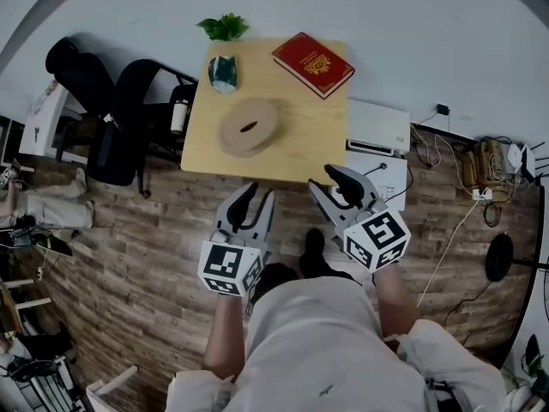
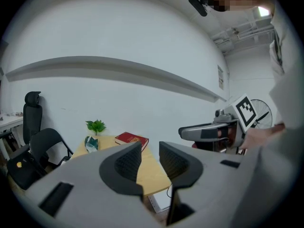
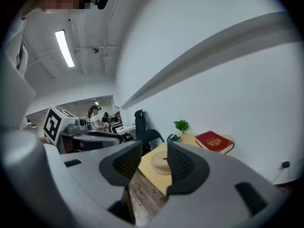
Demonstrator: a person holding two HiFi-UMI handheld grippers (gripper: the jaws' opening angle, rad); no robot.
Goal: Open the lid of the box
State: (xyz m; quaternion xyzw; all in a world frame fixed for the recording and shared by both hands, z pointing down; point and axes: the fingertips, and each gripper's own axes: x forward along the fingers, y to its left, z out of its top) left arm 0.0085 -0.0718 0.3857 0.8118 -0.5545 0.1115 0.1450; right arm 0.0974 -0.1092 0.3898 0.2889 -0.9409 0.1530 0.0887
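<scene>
A round, flat wooden box [image 1: 248,127] with a slot in its lid lies on the light wooden table [image 1: 319,148], lid closed. The same box [image 3: 160,162] shows between the jaws in the right gripper view; in the left gripper view I cannot see it. Both grippers are held in front of the person's body, short of the table's near edge and apart from the box. My left gripper [image 1: 255,201] [image 2: 150,155] is open with only air between its pads. My right gripper [image 1: 331,184] [image 3: 153,152] is open and empty as well.
On the table's far side lie a red book [image 1: 313,63], a small green plant [image 1: 224,27] and a green-and-white object [image 1: 223,73]. Black office chairs [image 1: 111,110] stand to the left. A white appliance [image 1: 377,127] and cables [image 1: 480,174] lie on the wooden floor at the right.
</scene>
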